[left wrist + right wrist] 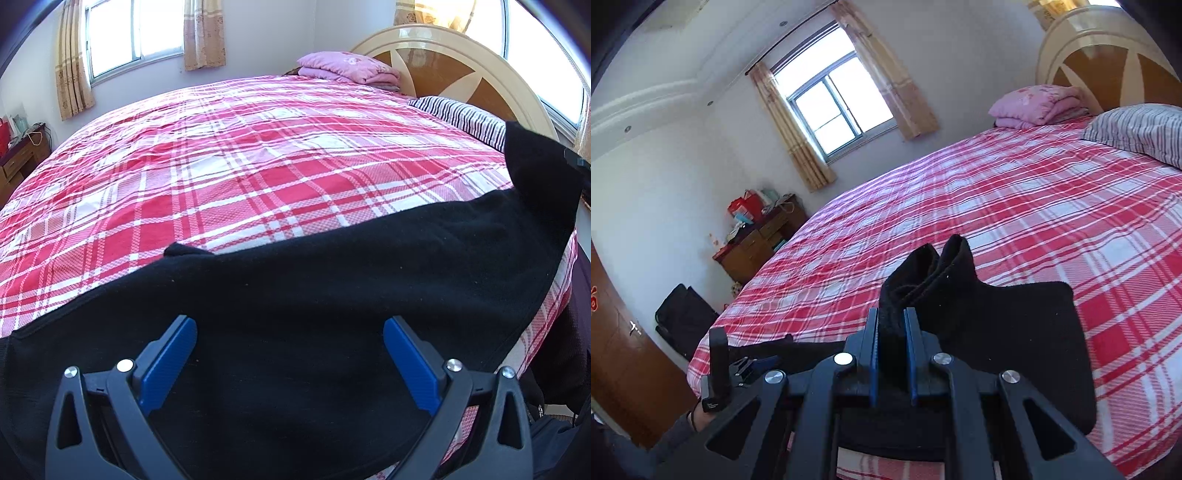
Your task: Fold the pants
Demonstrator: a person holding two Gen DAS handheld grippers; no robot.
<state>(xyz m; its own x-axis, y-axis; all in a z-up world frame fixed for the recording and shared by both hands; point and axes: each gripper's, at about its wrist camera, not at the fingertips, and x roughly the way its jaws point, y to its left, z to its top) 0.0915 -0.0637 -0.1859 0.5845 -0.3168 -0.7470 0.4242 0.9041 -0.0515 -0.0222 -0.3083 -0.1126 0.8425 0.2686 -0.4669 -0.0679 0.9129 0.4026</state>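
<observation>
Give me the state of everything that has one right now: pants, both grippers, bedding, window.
Pants: black, spread along the bed's near edge, one end lifted.
Right gripper: shut on a bunched end of the pants, raised off the bed.
Left gripper: open, over the pants, gripping nothing.
Bedspread: flat, lightly wrinkled.
Pink blanket: folded, by the headboard.
Window: shut, curtains drawn back.

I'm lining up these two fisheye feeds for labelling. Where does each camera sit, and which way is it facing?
Left wrist: on the left gripper, angled down over the black pants on the plaid bed, towards the headboard; its open blue fingers show.
Right wrist: on the right gripper, facing across the bed to the window; its jaws pinch a pants fold, and a sleeve shows at lower left.
Shared: pants, bed, pink folded blanket, striped pillow, headboard.
</observation>
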